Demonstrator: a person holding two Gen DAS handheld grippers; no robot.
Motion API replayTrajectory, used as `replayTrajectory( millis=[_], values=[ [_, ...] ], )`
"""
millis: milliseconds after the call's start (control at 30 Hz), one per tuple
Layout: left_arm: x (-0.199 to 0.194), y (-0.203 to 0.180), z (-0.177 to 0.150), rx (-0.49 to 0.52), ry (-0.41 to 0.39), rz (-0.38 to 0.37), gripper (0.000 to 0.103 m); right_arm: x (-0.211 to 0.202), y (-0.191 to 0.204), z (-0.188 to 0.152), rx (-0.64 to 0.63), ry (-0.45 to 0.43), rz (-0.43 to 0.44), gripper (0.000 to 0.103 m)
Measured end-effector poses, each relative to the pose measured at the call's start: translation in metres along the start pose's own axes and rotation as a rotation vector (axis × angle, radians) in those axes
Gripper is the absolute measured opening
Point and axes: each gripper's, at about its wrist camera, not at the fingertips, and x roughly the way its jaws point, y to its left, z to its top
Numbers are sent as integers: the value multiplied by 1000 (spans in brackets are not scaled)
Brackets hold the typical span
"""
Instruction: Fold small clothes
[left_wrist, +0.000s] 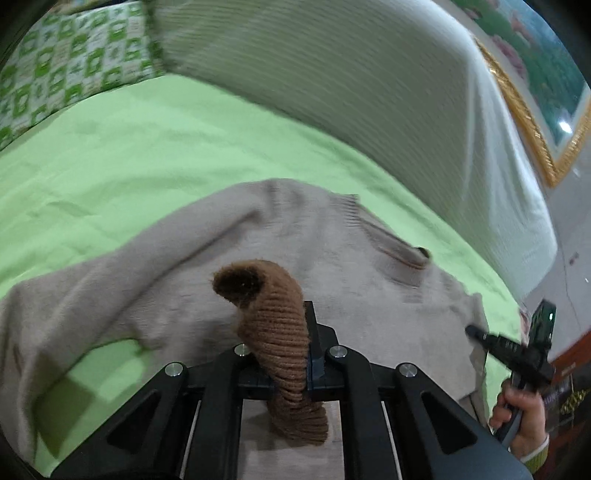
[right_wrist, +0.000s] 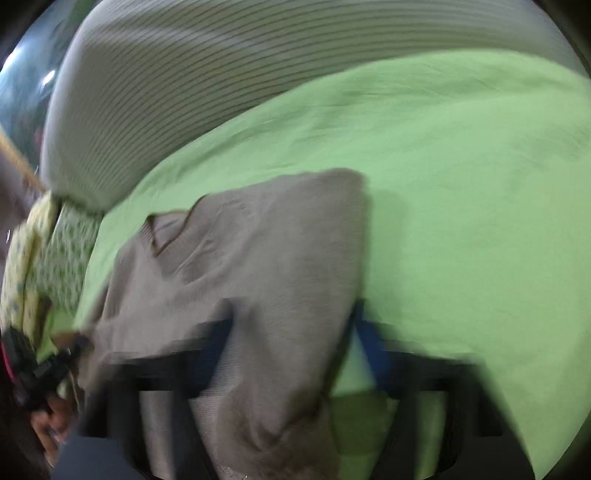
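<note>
A beige knit sweater (left_wrist: 303, 243) lies spread on the green bed sheet (left_wrist: 147, 155), its V-neck collar (left_wrist: 399, 251) toward the headboard. My left gripper (left_wrist: 291, 332) is shut on the sweater's brown ribbed cuff (left_wrist: 273, 317), which sticks up between the fingers. My right gripper (right_wrist: 291, 328) shows blurred in its own view, its jaws apart with a fold of the sweater (right_wrist: 258, 258) lying between them. The right gripper also shows in the left wrist view (left_wrist: 476, 332), at the sweater's right edge.
A grey ribbed headboard (left_wrist: 332, 74) runs along the back of the bed. A green-and-white patterned pillow (left_wrist: 66, 62) lies at the back left. A gold-framed picture (left_wrist: 535, 92) hangs on the wall at right. Another patterned pillow (right_wrist: 55, 258) lies left in the right wrist view.
</note>
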Motion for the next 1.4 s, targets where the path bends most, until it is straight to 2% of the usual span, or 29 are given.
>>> replayTrajectory(
  millis=[100, 167, 267, 333, 400, 433, 467, 500, 533, 600, 633, 700, 767, 833, 867, 900, 933, 1033, 1100, 1167, 1233, 1267, 1300, 1333, 1367, 1400],
  values=[
    [3, -23, -3, 43, -10, -61, 9, -36, -13, 19, -40, -88, -87, 8],
    [18, -34, -6, 94, -5, -20, 9, -47, -25, 28, -60, -93, -125, 8],
    [49, -26, -12, 96, 42, 60, 9, -28, -27, 22, -141, -38, -236, 8],
    [61, -15, -13, 84, 61, 71, 9, -14, -30, 12, -176, -21, -275, 8],
    [59, -11, -11, 87, 52, 52, 11, -10, -30, 5, -193, -46, -306, 11],
    [53, -12, -9, 105, 40, 79, 12, -11, -29, 4, -193, -50, -321, 19],
    [48, -12, -9, 111, 31, 90, 14, -15, -27, 4, -178, -52, -353, 36],
    [40, -11, -10, 110, 24, 93, 18, -21, -24, 4, -164, -60, -383, 43],
    [34, -10, -12, 105, 25, 93, 21, -35, -22, 2, -155, -94, -397, 45],
    [21, -4, -17, 75, 32, 101, 25, -51, -9, -2, -148, -138, -341, 45],
    [11, 0, -22, 52, 30, 103, 26, -62, -1, -8, -144, -158, -286, 45],
    [-7, 9, -32, 12, 29, 105, 35, -77, 15, -20, -143, -190, -220, 48],
    [-28, 20, -41, -14, 24, 112, 40, -84, 34, -32, -142, -195, -141, 53],
    [-54, 27, -55, -9, 18, 155, 45, -84, 58, -46, -147, -166, -47, 54],
    [-65, 33, -59, -2, 14, 173, 52, -85, 64, -53, -149, -155, -17, 54],
    [-78, 37, -65, 11, 9, 217, 63, -85, 72, -59, -152, -145, 10, 54],
    [-93, 41, -71, 36, -12, 284, 66, -82, 81, -67, -159, -134, 36, 55],
    [-116, 49, -76, 144, -49, 423, 77, -77, 100, -87, -162, -96, 68, 56],
    [-116, 56, -76, 234, -35, 506, 79, -70, 105, -100, -124, -58, 97, 56],
    [-102, 63, -76, 317, 22, 565, 79, -70, 104, -107, -98, -34, 108, 56],
    [-91, 77, -74, 347, 73, 596, 78, -69, 102, -114, -80, -24, 109, 56],
    [-86, 86, -73, 347, 111, 597, 66, -69, 101, -119, -67, -17, 112, 56],
    [-81, 94, -72, 340, 137, 590, 43, -71, 100, -121, -61, -13, 115, 56],
    [-80, 106, -70, 319, 172, 558, 36, -71, 97, -123, -53, -6, 117, 56],
    [-83, 112, -67, 309, 174, 528, 27, -71, 97, -125, -51, -2, 115, 56],
    [-85, 116, -64, 305, 182, 519, 6, -73, 94, -126, -52, 3, 113, 56]
  ],
)
